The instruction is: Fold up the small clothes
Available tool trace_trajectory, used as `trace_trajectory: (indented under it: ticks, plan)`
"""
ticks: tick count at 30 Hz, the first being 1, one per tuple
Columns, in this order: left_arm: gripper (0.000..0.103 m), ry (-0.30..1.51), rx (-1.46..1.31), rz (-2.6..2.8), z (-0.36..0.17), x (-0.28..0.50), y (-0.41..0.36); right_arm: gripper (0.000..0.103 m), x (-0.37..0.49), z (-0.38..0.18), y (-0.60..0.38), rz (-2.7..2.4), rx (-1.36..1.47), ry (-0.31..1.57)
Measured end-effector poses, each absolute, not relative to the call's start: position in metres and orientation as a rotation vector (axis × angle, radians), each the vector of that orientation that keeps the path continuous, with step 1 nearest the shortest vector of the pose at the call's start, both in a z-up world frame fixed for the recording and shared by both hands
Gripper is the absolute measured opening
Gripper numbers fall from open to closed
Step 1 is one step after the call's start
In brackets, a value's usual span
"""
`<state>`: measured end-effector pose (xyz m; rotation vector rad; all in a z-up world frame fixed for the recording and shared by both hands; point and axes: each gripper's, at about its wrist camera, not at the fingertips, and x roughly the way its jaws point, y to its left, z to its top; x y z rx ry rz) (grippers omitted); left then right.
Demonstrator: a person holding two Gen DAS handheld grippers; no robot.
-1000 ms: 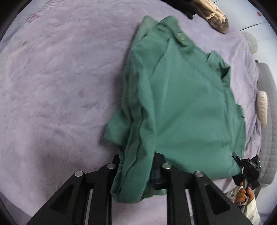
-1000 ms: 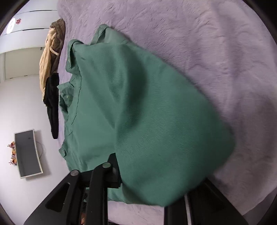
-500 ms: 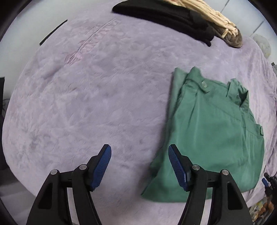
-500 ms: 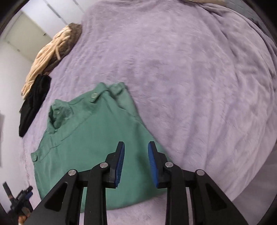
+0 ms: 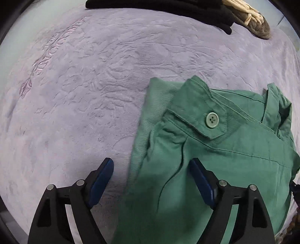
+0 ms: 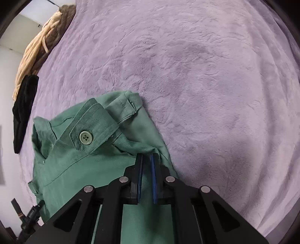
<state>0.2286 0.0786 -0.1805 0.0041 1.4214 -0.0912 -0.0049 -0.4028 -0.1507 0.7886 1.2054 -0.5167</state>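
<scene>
A green buttoned garment [image 5: 225,159] lies folded on a purple fleece blanket [image 5: 93,84], its tab and button [image 5: 211,120] facing up. My left gripper [image 5: 151,161] hangs over the garment's left edge. Its jaws stand wide and are still opening; one pad is over the blanket, the other over the cloth, and neither presses on it. In the right wrist view the garment [image 6: 84,169] fills the lower left. My right gripper [image 6: 147,155] is above its right shoulder seam. Those jaws are closing, with a narrow gap left and green cloth showing through it, not pinched.
A black garment [image 5: 168,5] and a beige-brown knitted one [image 5: 249,16] lie at the blanket's far edge; in the right wrist view they sit at the left, black [image 6: 23,105] and beige [image 6: 43,43]. Bare blanket [image 6: 206,75] spreads to the right. A black object [image 6: 28,219] shows at the lower left.
Both grippers have let go of the green cloth they held and lifted away. Both then moved up along the garment to its collar end; the left jaws widened and the right jaws narrowed.
</scene>
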Motion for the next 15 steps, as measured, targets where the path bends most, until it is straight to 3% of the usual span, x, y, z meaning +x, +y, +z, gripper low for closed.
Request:
trace_trajectory:
  ticks: [2,3,4,6,15]
  plan:
    - [0.085,1.424,0.036,-0.078,-0.175,0.226,0.084,0.017,-0.01,-0.139,-0.397,-0.511,0.766,1.211]
    - [0.085,1.426,0.055,-0.077,-0.172,0.224,0.086,0.026,-0.013,-0.134,-0.393,-0.509,0.756,1.211]
    - [0.085,1.426,0.072,-0.081,-0.168,0.221,0.088,0.045,-0.015,-0.129,-0.388,-0.508,0.745,1.209]
    - [0.085,1.428,0.11,-0.084,-0.162,0.213,0.09,0.058,-0.021,-0.119,-0.373,-0.485,0.736,1.195]
    - [0.085,1.453,0.165,-0.163,-0.139,0.171,0.093,0.064,-0.038,-0.113,-0.29,-0.331,0.758,1.272]
